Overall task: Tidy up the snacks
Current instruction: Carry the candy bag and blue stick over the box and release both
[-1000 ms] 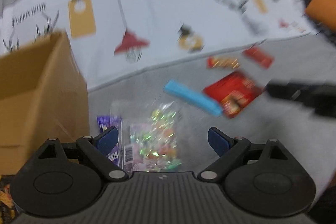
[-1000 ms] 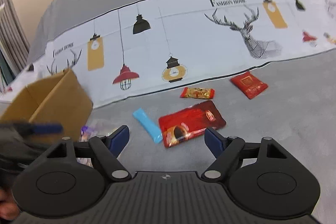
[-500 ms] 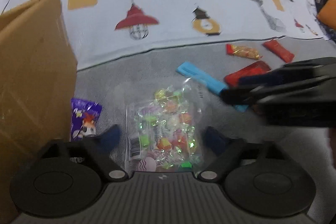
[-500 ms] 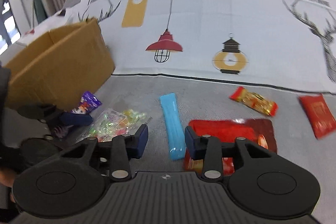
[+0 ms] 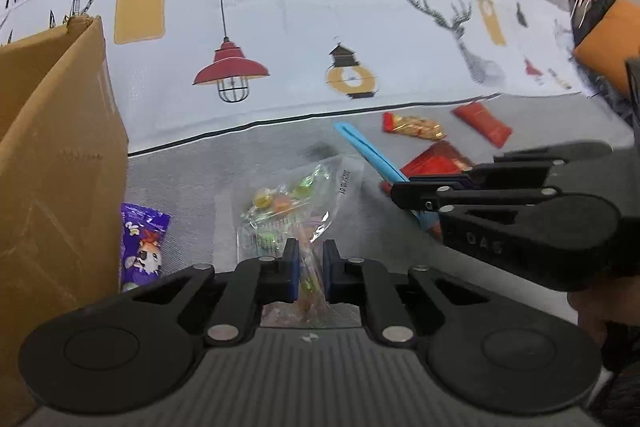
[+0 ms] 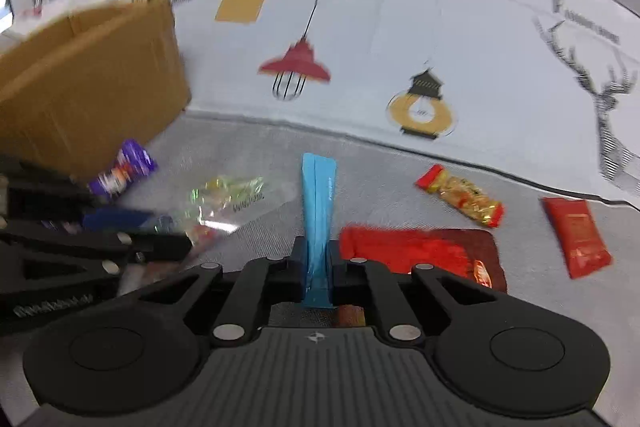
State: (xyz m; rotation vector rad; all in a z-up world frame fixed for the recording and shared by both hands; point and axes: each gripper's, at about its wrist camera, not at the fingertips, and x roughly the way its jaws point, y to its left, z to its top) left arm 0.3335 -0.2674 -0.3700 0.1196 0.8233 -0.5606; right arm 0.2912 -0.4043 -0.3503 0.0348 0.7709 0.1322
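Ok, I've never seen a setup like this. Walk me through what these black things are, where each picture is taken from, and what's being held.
No robot here: a person holds a pair of hand-held tongs in each hand, each with a camera looking along its fingers. In the left camera's picture, the left tongs are shut on a clear candy bag. In the right camera's picture, the right tongs are shut on a blue stick packet. On the grey surface lie a purple packet, a gold-and-red bar, a small red packet and a large red pouch. A cardboard box stands at the left.

A grey bedspread (image 5: 192,179) meets a white lamp-and-deer printed sheet (image 5: 304,27).
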